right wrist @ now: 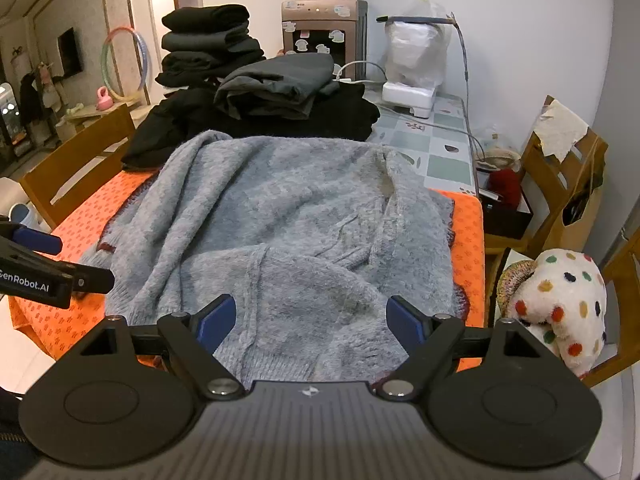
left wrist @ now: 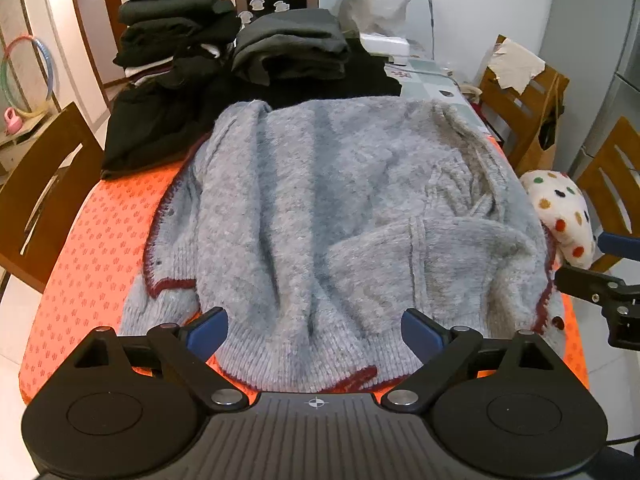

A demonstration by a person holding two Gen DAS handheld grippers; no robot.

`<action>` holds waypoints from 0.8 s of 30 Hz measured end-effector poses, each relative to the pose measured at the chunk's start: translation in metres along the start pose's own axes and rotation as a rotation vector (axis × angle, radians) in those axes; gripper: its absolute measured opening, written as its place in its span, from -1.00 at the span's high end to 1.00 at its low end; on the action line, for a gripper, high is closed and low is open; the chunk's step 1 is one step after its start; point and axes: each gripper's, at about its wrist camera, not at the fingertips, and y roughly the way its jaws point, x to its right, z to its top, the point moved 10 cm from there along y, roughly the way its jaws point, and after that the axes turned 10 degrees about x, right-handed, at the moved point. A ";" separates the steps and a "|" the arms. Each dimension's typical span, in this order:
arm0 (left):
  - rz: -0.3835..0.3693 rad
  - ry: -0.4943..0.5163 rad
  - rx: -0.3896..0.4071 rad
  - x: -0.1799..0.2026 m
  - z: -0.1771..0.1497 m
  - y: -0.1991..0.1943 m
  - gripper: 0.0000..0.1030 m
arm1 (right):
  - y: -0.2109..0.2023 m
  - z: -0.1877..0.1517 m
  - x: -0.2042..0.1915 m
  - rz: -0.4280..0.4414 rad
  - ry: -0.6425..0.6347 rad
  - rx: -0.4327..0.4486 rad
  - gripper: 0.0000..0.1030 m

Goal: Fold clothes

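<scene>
A fuzzy grey knit cardigan [left wrist: 320, 208] with dark red trim lies spread on the orange mat [left wrist: 92, 248], a sleeve folded across its near right part. It also shows in the right wrist view [right wrist: 288, 220]. My left gripper [left wrist: 314, 332] is open and empty, just above the cardigan's near hem. My right gripper [right wrist: 312, 320] is open and empty over the near right part, by the folded sleeve. The right gripper's fingers [left wrist: 588, 280] show at the right edge of the left wrist view; the left gripper's fingers [right wrist: 60, 272] show at the left edge of the right wrist view.
Stacks of folded dark clothes [left wrist: 176, 28] and a grey folded pile [left wrist: 288, 46] sit behind the cardigan. Wooden chairs [left wrist: 44, 184] stand at both sides. A polka-dot plush [right wrist: 560, 304] lies on the right chair. A white sewing machine [right wrist: 412, 96] stands at the back.
</scene>
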 end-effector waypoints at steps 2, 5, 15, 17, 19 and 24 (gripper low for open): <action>-0.002 -0.005 -0.002 -0.001 0.000 0.001 -0.83 | 0.000 0.000 -0.001 0.004 -0.001 0.001 -0.69; -0.004 -0.012 -0.005 -0.001 0.000 0.001 -0.85 | -0.001 -0.001 -0.001 0.010 -0.008 0.000 -0.69; 0.000 -0.021 -0.003 -0.002 -0.001 0.000 -0.89 | 0.010 0.003 -0.005 0.021 -0.018 -0.004 -0.69; -0.001 -0.021 -0.004 -0.002 -0.001 0.000 -0.89 | 0.011 0.004 -0.006 0.021 -0.023 -0.005 -0.69; -0.002 -0.020 -0.005 -0.002 -0.001 0.000 -0.89 | 0.011 0.005 -0.006 0.021 -0.023 -0.005 -0.69; -0.004 -0.018 -0.006 -0.001 0.000 0.001 -0.90 | 0.011 0.005 -0.007 0.019 -0.024 -0.007 -0.69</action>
